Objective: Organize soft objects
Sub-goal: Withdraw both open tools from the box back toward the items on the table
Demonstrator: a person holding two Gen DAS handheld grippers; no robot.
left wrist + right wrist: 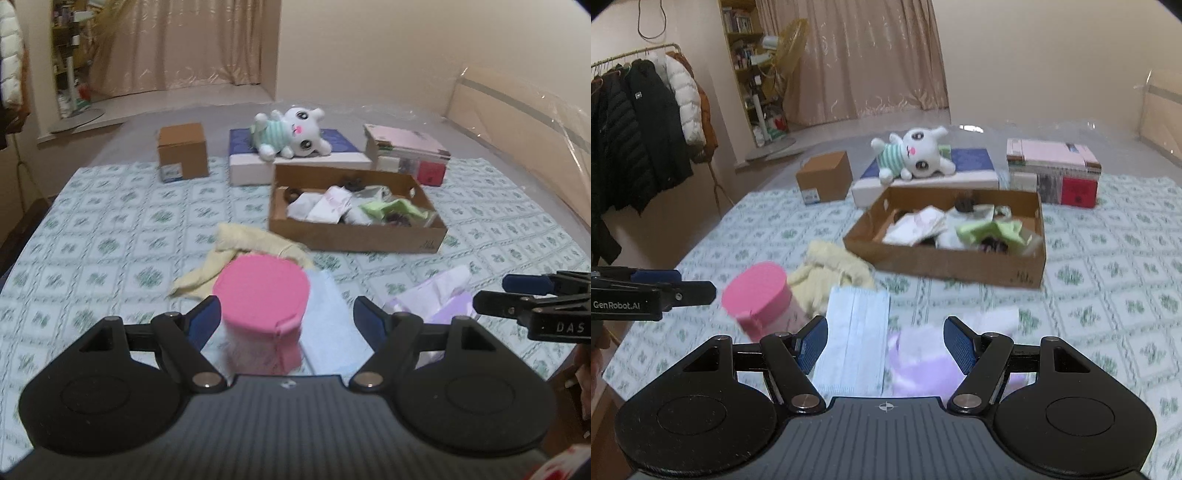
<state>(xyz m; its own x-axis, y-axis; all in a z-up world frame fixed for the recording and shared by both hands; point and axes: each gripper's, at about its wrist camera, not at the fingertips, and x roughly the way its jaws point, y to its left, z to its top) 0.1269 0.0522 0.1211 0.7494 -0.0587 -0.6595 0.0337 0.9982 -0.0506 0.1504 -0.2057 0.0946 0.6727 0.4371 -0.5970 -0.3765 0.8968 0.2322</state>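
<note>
A pink-lidded soft canister (263,310) stands on the patterned bedspread, between the open fingers of my left gripper (286,325). It also shows in the right wrist view (764,301). A blue face mask (855,332) lies beside it, with a yellow cloth (831,275) behind. My right gripper (885,345) is open, low over the mask's right edge and a lilac soft item (923,363). An open cardboard box (960,269) holding several soft items sits farther back. A white plush bunny (916,157) lies on a flat box.
A small brown carton (824,181) stands at the back left. A stack of books and boxes (1052,171) is at the back right. A coat rack (642,122) stands left of the bed. The bed's left edge is close to the left gripper (676,290).
</note>
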